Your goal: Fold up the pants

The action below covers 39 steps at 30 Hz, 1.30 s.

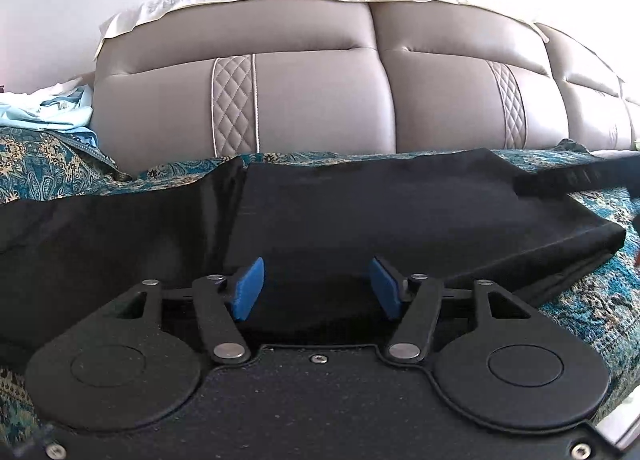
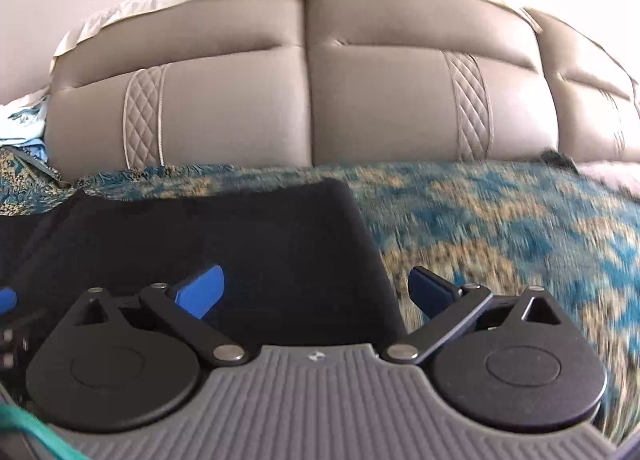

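Now both grippers hover low over the black fabric pants (image 1: 360, 211), spread flat on the teal patterned bedspread (image 2: 500, 211) for folding. Left gripper (image 1: 316, 288) has pads apart, pinching nothing; right gripper (image 2: 316, 292) is spread wide at the pants' edge.

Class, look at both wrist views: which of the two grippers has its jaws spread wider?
The right gripper: its jaws stand far apart, straddling the black pants' edge. The left gripper's blue pads sit closer together.
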Each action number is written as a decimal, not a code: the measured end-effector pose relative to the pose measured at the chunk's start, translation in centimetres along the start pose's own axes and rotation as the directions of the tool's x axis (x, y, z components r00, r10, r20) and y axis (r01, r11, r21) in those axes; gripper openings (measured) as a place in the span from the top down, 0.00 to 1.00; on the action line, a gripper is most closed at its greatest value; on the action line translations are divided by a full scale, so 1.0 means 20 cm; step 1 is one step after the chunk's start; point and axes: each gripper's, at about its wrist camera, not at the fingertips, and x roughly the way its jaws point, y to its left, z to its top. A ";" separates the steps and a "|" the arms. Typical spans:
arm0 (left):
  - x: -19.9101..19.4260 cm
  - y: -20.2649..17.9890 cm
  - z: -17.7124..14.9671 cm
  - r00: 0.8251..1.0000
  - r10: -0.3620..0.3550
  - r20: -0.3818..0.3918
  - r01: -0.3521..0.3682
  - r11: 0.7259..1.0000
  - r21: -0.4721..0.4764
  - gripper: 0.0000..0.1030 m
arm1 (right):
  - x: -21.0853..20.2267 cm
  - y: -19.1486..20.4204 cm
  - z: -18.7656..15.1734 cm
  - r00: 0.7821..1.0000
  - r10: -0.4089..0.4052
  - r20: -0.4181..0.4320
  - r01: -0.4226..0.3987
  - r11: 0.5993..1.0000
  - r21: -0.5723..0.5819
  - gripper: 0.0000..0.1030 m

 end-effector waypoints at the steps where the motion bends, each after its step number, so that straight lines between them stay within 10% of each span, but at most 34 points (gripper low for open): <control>1: 0.00 0.00 0.00 1.000 -0.001 0.000 0.001 1.000 -0.002 0.42 | 0.03 0.01 0.04 1.000 0.014 -0.002 -0.014 1.000 -0.023 0.00; 15: -0.01 0.02 -0.01 1.000 -0.008 0.003 0.008 1.000 -0.019 0.41 | 0.45 0.07 0.30 0.983 0.100 -0.156 -0.114 0.990 -0.081 0.13; 39: -0.04 0.34 0.04 0.997 -0.005 -0.081 -0.010 0.982 -0.190 0.24 | 0.54 0.08 0.22 0.988 0.012 -0.153 -0.021 0.998 -0.057 0.00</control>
